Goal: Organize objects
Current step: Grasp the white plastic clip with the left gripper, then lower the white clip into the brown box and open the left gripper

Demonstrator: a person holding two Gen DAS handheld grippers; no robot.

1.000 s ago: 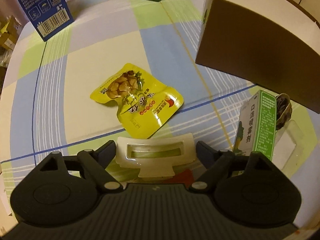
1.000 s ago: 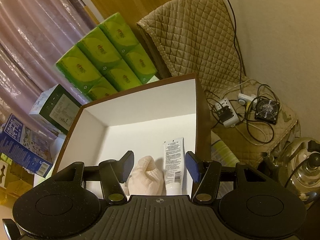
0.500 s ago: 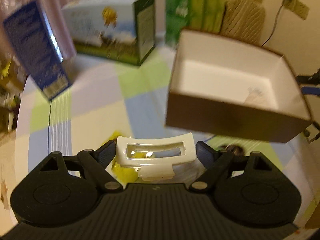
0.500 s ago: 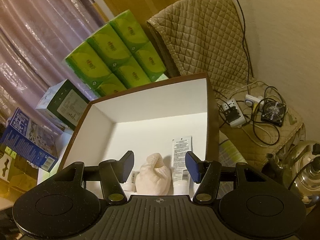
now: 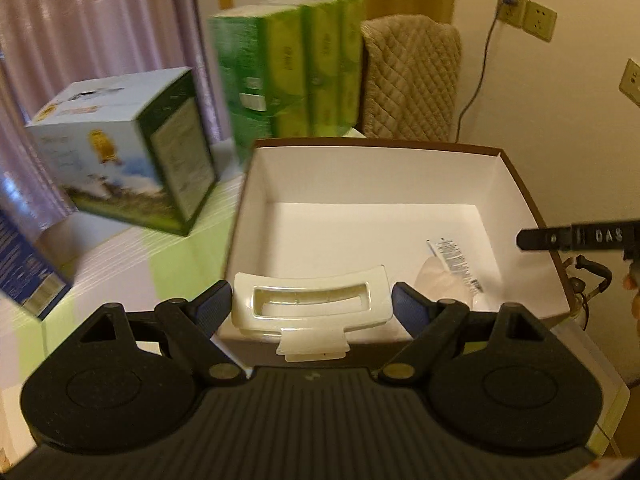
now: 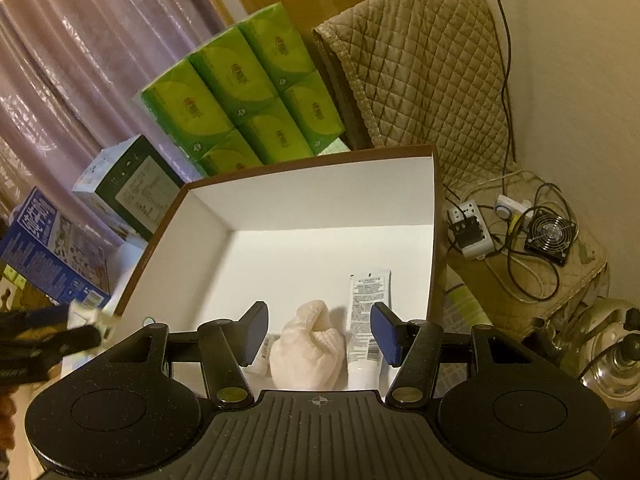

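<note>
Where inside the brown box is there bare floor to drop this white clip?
The brown box has bare white floor across its back and left side, from the far wall to the left wall. The near right corner is crowded: the cream cloth bundle and the white tube lie side by side there. The left hand-held gripper holds the white clip.

Open box [image 5: 372,176] floor mostly bare — sock [image 6: 308,354] and tube [image 6: 366,320] crowding its near right corner.
</note>
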